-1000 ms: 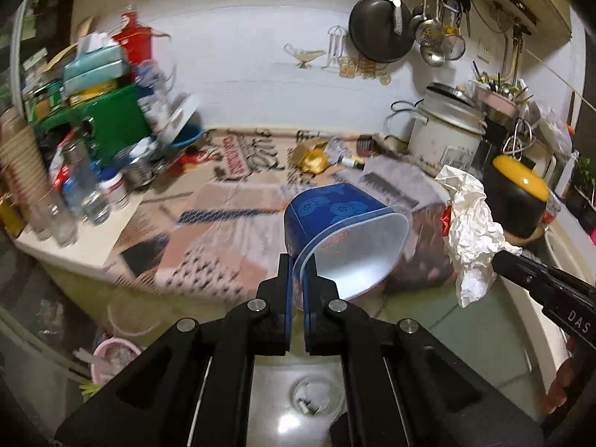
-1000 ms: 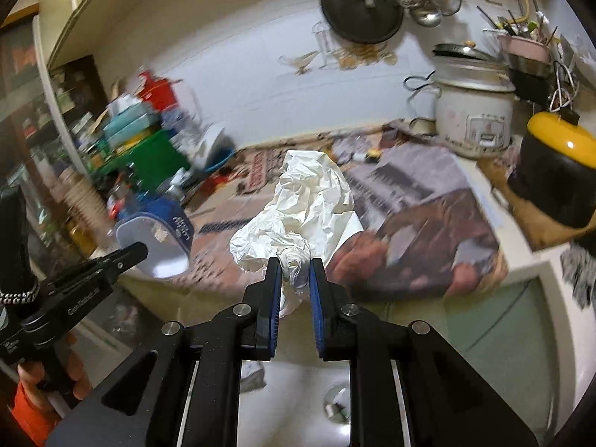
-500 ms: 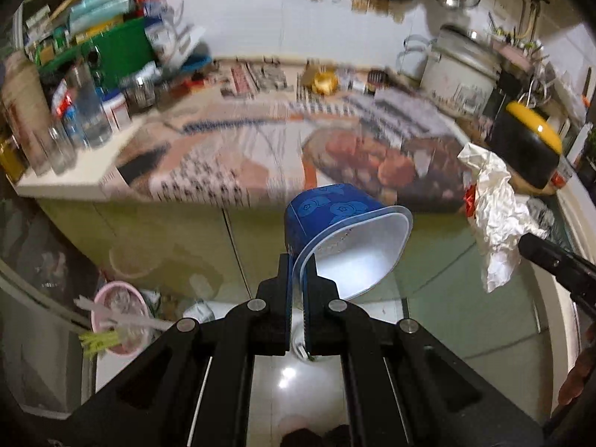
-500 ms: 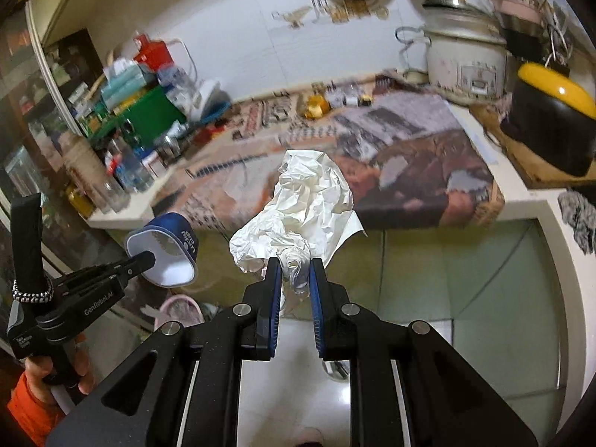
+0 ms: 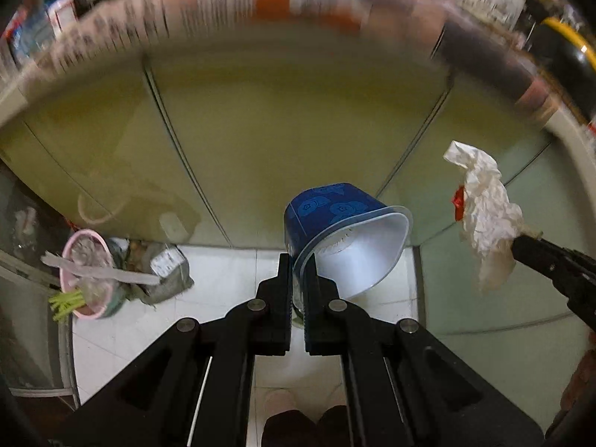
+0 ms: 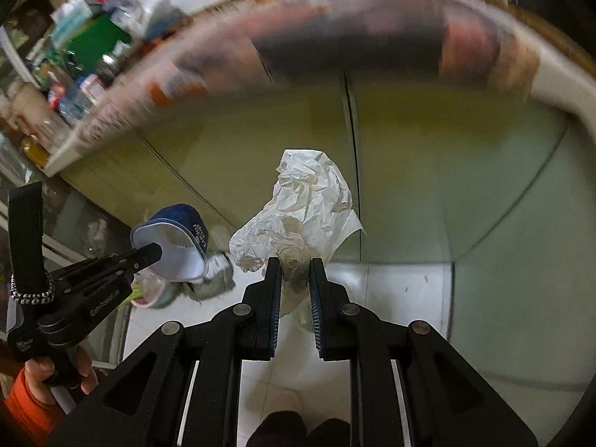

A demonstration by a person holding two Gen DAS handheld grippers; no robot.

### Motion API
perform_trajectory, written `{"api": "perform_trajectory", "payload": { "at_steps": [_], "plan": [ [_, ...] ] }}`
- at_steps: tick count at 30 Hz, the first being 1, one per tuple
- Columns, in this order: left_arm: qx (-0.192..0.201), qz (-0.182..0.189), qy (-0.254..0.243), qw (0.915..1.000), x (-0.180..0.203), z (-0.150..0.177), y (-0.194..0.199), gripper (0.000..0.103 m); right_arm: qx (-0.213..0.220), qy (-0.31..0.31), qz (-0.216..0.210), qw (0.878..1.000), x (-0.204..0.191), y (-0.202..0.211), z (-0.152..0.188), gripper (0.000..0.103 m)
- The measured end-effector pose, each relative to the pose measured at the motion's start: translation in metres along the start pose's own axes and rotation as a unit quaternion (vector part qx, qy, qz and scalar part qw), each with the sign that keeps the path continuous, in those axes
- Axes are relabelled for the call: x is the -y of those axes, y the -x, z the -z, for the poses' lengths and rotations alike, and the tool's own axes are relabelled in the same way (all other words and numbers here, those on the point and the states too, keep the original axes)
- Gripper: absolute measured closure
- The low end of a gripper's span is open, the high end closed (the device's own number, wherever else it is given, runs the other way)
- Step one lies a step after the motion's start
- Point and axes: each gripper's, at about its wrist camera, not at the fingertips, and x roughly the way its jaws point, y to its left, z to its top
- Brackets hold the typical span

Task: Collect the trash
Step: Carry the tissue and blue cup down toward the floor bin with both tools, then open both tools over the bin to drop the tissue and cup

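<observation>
My left gripper [image 5: 302,264] is shut on the rim of a blue paper cup [image 5: 342,223] with a white inside, held in the air below the counter edge. The cup also shows in the right wrist view [image 6: 175,242]. My right gripper [image 6: 294,266] is shut on a crumpled white paper wad [image 6: 301,208]; the wad also shows in the left wrist view [image 5: 484,216] at the right. A pink trash bin [image 5: 87,275] with scraps in it stands on the floor at the lower left, well to the left of the cup.
Pale green cabinet doors [image 5: 290,130] fill the middle of both views. The cluttered countertop edge [image 5: 260,3] is blurred above. A grey bag [image 5: 164,272] lies next to the bin on the white tile floor [image 5: 223,272].
Both grippers have dropped from counter height to below the counter edge, carrying the cup and the paper wad. The floor and the pink bin now show larger.
</observation>
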Motion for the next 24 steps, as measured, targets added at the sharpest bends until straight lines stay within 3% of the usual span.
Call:
{"api": "perform_trajectory", "payload": {
  "at_steps": [9, 16, 24],
  "plan": [
    [-0.062, 0.003, 0.019, 0.9979, -0.026, 0.064, -0.163, 0.1, -0.087, -0.018, -0.007, 0.996, 0.036, -0.152, 0.078, 0.089],
    [-0.089, 0.002, 0.016, 0.9959, -0.039, 0.097, -0.275, 0.1, -0.123, 0.005, -0.007, 0.992, 0.053, -0.259, 0.113, 0.089],
    [-0.097, 0.01, -0.014, 0.9951, -0.033, 0.116, -0.346, 0.095, -0.153, 0.018, -0.006, 0.988, 0.07, -0.326, 0.127, 0.085]
  ]
}}
